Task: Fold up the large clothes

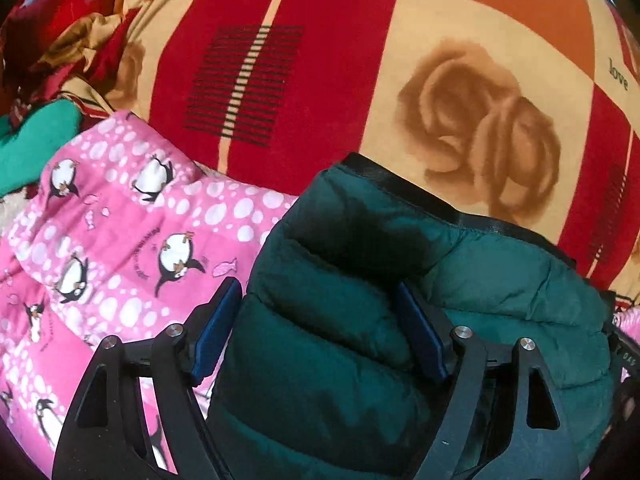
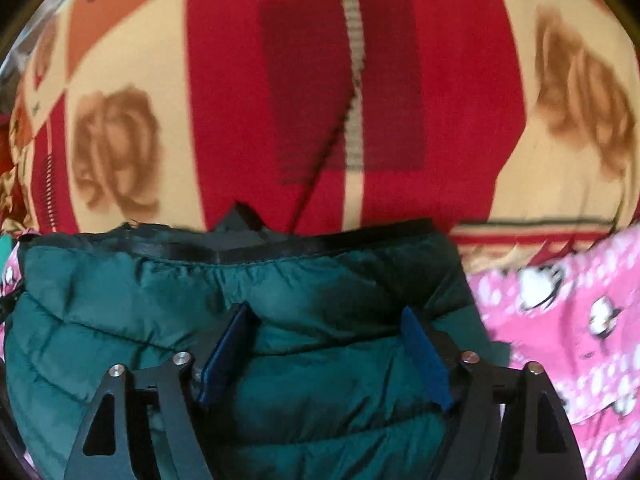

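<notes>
The green jacket (image 1: 420, 280) lies on the pink quilt (image 1: 100, 240), which is spread over the red and cream blanket (image 1: 320, 60). The jacket's dark hem band runs along its far edge, next to the bare blanket. In the left wrist view the quilt shows to the left of the jacket; in the right wrist view it shows to the right. The jacket therefore sits on top of the quilt, with quilt exposed on both sides.

Left gripper (image 1: 320, 320): jaws wide. A padded ridge of jacket fills the space between the pads. The left pad stands at the jacket's left edge and the right pad sits in a crease. Whether the pads press on the fabric cannot be told.

Right gripper (image 2: 328, 344): jaws wide, over the near middle of the jacket, with jacket fabric bulging between the pads. The pads look clear of it, so no grip is judged.

Both grippers point steeply down at the same garment. This placement suits either setting down a folded layer or taking a fresh hold on the puffy fabric; wide jaws are needed because the padding is thick.

A green cloth (image 1: 36, 144) lies at the far left.
</notes>
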{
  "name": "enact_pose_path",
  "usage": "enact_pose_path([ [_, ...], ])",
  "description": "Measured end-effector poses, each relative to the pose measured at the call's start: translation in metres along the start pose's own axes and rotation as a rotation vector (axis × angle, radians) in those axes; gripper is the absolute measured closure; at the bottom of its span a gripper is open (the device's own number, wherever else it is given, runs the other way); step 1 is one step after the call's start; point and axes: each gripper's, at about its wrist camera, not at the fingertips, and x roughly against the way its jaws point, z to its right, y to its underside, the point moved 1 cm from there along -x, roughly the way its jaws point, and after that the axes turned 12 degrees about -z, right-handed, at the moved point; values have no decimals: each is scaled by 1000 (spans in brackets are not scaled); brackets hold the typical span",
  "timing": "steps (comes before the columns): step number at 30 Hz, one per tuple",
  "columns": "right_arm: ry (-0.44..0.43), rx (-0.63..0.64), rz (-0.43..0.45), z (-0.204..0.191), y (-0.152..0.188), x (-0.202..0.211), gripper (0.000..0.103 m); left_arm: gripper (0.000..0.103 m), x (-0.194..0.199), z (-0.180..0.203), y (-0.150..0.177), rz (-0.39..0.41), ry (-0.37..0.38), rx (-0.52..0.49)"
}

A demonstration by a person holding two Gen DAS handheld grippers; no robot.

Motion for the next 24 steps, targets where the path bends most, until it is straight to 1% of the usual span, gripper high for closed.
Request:
enact_pose_path([
  [3, -24, -34, 7, 6, -1, -9, 22, 20, -8, 2, -1, 1, -6, -7],
  [6, -16, -22, 14, 5, 0, -5, 23, 20, -8, 2, -1, 2, -8, -8],
  [8, -18, -17, 36, 4, 5, 8, 23, 19, -8, 3, -1, 9, -12, -16],
  [11, -43, -18, 74, 5, 17, 29, 23, 19, -7, 3, 0, 18, -19, -23],
  [16, -60, -20, 94, 5, 43, 51, 23, 19, -5, 4, 3, 43, -39, -31],
  [19, -32, -9, 69, 4, 52, 39, 23, 19, -4, 6, 5, 62, -55, -37],
  [22, -30, -4, 60, 6, 57, 23, 20, 19, -3, 9, 7, 73, -73, -43],
  [24, -17, -2, 57, 6, 57, 20, 19, 19, -2, 10, 7, 79, -83, -47],
])
